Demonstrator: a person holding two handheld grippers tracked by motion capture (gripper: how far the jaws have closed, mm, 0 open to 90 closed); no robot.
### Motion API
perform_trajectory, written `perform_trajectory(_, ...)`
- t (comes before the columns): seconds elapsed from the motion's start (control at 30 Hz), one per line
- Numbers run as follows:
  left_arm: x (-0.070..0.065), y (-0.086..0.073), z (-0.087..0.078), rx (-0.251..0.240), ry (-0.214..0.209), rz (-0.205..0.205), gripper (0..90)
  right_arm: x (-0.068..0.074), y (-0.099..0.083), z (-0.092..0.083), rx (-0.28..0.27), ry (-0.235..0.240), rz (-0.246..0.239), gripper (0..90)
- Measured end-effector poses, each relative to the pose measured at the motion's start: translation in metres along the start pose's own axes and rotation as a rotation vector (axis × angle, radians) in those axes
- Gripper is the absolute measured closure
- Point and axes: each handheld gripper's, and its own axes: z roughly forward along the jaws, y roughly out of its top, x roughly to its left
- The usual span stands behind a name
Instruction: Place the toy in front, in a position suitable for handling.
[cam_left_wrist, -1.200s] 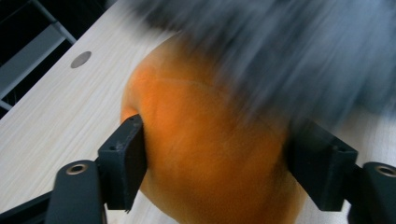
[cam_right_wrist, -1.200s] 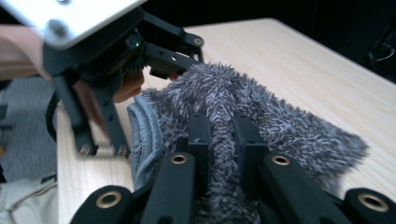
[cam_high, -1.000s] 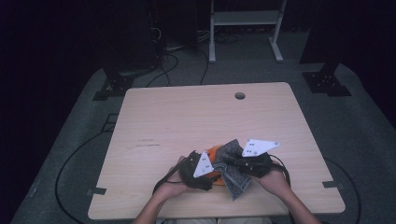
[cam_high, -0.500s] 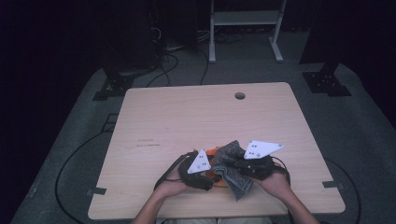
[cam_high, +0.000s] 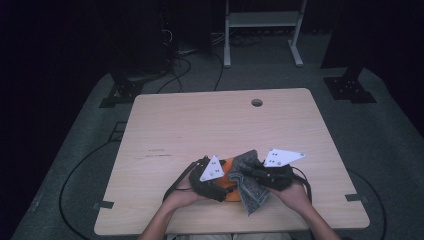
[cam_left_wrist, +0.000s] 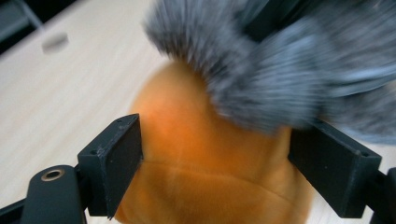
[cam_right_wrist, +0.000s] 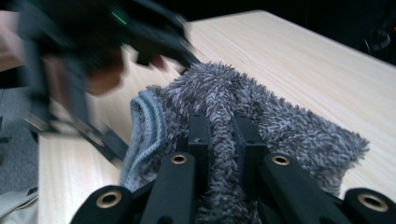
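A grey fuzzy cloth (cam_high: 250, 192) hangs near the table's front edge, with my right gripper (cam_high: 251, 175) shut on a fold of it. In the right gripper view the jaws (cam_right_wrist: 219, 126) pinch the fluffy cloth (cam_right_wrist: 289, 130) tightly. An orange soft thing (cam_high: 230, 164) lies under and left of the cloth. My left gripper (cam_high: 226, 186) points right at it. Its jaws have just been opening, and in the left gripper view they (cam_left_wrist: 224, 172) stand wide with the orange thing (cam_left_wrist: 196, 140) between them, the grey fuzz (cam_left_wrist: 261, 79) draped over its far end.
The wooden table (cam_high: 210, 120) has a round cable hole (cam_high: 257, 102) near its far edge. Cables trail from both grippers off the front. Beyond the table are a white-legged stand (cam_high: 260, 20), dark stands and cables on grey carpet.
The left hand has rolled, so its pale plate now faces up. The right gripper keeps the grey cloth, which has shifted slightly. Both hands stay in place.
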Motion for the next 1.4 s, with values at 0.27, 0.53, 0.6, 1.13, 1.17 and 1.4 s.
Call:
perform_trajectory(0.27, 0.007, -0.015, -0.005, 0.006, -0.028, -0.054, 22.1, -0.014, -0.019, -0.004, 0.006, -0.044, 0.049, 79.4)
perform_trajectory(0.53, 0.008, -0.016, -0.004, 0.02, -0.028, -0.066, 22.6, -0.021, -0.036, -0.02, -0.012, -0.053, 0.135, 79.4)
perform_trajectory(0.6, 0.013, -0.019, -0.006, 0.023, -0.04, -0.093, 22.7, -0.018, -0.03, -0.017, -0.043, -0.018, 0.135, 79.4)
perform_trajectory(1.13, 0.009, -0.021, -0.009, -0.001, -0.052, -0.05, 23.1, -0.04, -0.053, -0.028, -0.001, -0.039, 0.237, 79.3)
perform_trajectory(1.17, 0.008, -0.021, -0.008, -0.007, -0.055, -0.04, 23.1, -0.039, -0.049, -0.028, -0.019, -0.031, 0.234, 79.3)
perform_trajectory(1.4, 0.007, -0.021, -0.01, -0.008, -0.065, -0.033, 23.1, -0.036, -0.041, -0.013, -0.001, -0.009, 0.203, 79.3)
